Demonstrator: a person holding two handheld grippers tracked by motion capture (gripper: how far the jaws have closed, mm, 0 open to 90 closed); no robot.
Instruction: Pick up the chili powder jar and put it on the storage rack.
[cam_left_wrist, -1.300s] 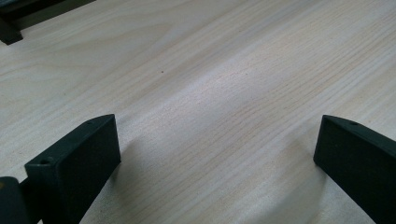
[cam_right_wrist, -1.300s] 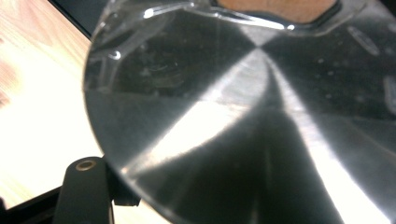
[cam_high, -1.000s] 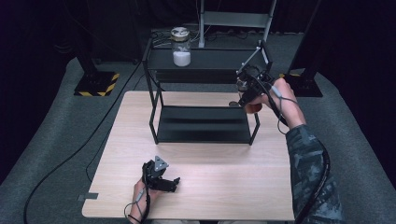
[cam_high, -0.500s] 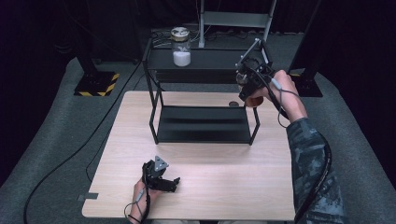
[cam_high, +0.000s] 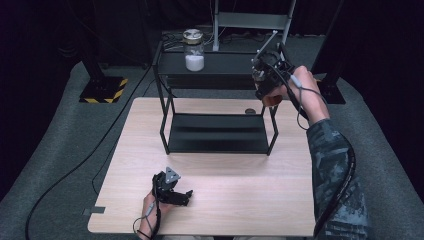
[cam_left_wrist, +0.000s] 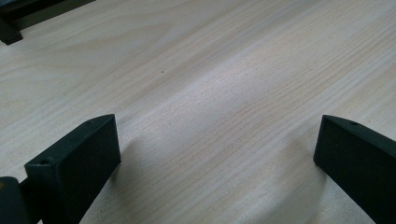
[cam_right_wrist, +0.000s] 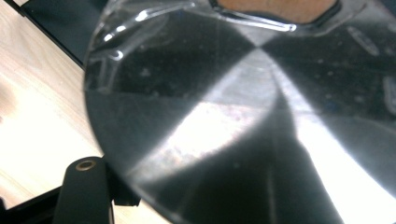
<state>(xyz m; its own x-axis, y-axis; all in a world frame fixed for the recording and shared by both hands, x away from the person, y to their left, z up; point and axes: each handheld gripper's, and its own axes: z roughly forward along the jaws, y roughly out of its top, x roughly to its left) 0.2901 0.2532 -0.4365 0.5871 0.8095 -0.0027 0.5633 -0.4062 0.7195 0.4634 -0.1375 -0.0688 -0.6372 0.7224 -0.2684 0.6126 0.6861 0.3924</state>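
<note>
My right gripper (cam_high: 265, 86) hangs in the air by the right end of the black two-level rack's (cam_high: 217, 142) top shelf (cam_high: 225, 64). It is shut on a glass jar with a brushed-metal lid (cam_right_wrist: 243, 116); the lid faces the camera and one black jaw presses its lower left edge. Brownish contents show at the jar's far end. A second jar (cam_high: 193, 50), holding white powder, stands upright on the top shelf's left part. My left gripper (cam_high: 184, 196) rests on the wooden table (cam_high: 240, 200) near the front edge, open, with bare wood between its fingertips (cam_left_wrist: 74, 163).
A small dark round thing (cam_high: 250, 111) lies on the table behind the rack's right rear leg. The rack's lower shelf (cam_high: 217, 132) is bare. Cables (cam_high: 100, 150) trail off the table's left side. A black stand with a striped base (cam_high: 102, 90) is on the floor at far left.
My right gripper has risen and moved a little farther from me, carrying the jar up to the level of the top shelf. The left gripper has not moved.
</note>
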